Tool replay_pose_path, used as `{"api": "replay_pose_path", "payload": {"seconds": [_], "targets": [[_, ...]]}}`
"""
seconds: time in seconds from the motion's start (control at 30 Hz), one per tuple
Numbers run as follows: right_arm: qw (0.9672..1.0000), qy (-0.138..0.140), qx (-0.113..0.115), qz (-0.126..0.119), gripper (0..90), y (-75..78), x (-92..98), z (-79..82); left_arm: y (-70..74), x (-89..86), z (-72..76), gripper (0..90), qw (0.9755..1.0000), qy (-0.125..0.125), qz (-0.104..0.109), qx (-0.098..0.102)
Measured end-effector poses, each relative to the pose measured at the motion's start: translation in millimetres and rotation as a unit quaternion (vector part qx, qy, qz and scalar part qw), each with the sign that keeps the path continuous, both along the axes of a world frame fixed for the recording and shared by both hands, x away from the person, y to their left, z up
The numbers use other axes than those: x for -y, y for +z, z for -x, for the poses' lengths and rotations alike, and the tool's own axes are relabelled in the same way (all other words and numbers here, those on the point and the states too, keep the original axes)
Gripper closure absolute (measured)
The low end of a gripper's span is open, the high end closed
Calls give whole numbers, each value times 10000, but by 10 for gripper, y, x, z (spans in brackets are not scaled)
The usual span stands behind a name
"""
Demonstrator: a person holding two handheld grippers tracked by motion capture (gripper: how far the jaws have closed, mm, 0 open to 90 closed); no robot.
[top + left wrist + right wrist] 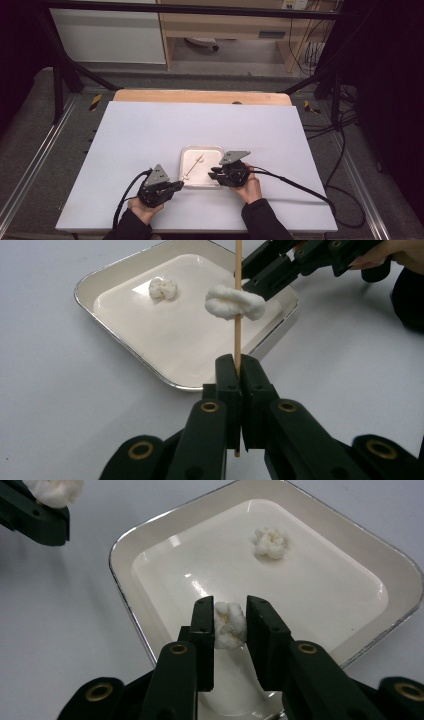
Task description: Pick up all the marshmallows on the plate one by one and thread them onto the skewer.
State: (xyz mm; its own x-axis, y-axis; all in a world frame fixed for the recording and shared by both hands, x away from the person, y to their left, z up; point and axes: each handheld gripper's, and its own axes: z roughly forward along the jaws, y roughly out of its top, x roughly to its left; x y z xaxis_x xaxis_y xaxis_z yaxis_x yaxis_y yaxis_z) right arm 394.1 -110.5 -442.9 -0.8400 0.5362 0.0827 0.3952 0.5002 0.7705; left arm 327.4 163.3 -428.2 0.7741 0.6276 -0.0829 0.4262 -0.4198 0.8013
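My left gripper (239, 365) is shut on the lower end of a thin wooden skewer (238, 335), which stands up over the tray. One white puffy piece (234, 302) is threaded on the skewer. My right gripper (230, 610) is over the near part of the shallow white tray (120, 580), and its pads press on a second white puff (230, 625). A third puff (270, 542) lies loose on the tray floor. In the high view the left gripper (179, 185) is at the tray's near left corner and the right gripper (212, 173) at its near right side.
The tray (202, 148) sits in the near middle of a white table sheet (150, 130), with a wooden edge at the far side. Cables trail from both grippers toward the person. Black frame bars stand beyond the table.
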Motion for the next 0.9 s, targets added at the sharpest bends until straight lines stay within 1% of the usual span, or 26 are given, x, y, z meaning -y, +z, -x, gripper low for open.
{"api": "replay_pose_path", "payload": {"seconds": [0.13, 0.2, 0.33, 0.4, 0.47, 0.6, 0.7, 0.8, 0.83, 0.9], "targets": [[9995, -58, -122, -279, 741, 112, 44, 2, 1, 0, 2, 884, 10000, -10, 3, 8], [9987, -79, -181, -477, 738, 184, 75, 4, 3, 1, 5, 884, 10000, -22, 9, 28], [9951, -120, -302, -934, 734, 337, 160, 6, 6, 5, 14, 884, 10000, -48, 38, 44], [9921, -120, -376, -1190, 733, 418, 207, 5, 8, 8, 18, 884, 10000, -64, 49, 57], [9882, -129, -447, -1460, 733, 501, 251, 4, 9, 13, 23, 883, 9999, -74, 70, 69], [9791, -126, -535, -1959, 735, 651, 337, -13, 13, 19, 34, 883, 9998, -125, 89, 117], [9719, -171, -615, -2268, 735, 729, 384, -35, 15, 29, 42, 883, 9998, -135, 103, 131], [9649, -198, -697, -2524, 737, 768, 402, -59, 17, 37, 50, 883, 9997, -155, 121, 168], [9632, -210, -734, -2576, 736, 773, 398, -66, 19, 38, 53, 883, 9996, -157, 115, 185], [9621, -227, -769, -2608, 737, 771, 377, -83, 21, 42, 60, 883, 9996, -165, 121, 198]]}}
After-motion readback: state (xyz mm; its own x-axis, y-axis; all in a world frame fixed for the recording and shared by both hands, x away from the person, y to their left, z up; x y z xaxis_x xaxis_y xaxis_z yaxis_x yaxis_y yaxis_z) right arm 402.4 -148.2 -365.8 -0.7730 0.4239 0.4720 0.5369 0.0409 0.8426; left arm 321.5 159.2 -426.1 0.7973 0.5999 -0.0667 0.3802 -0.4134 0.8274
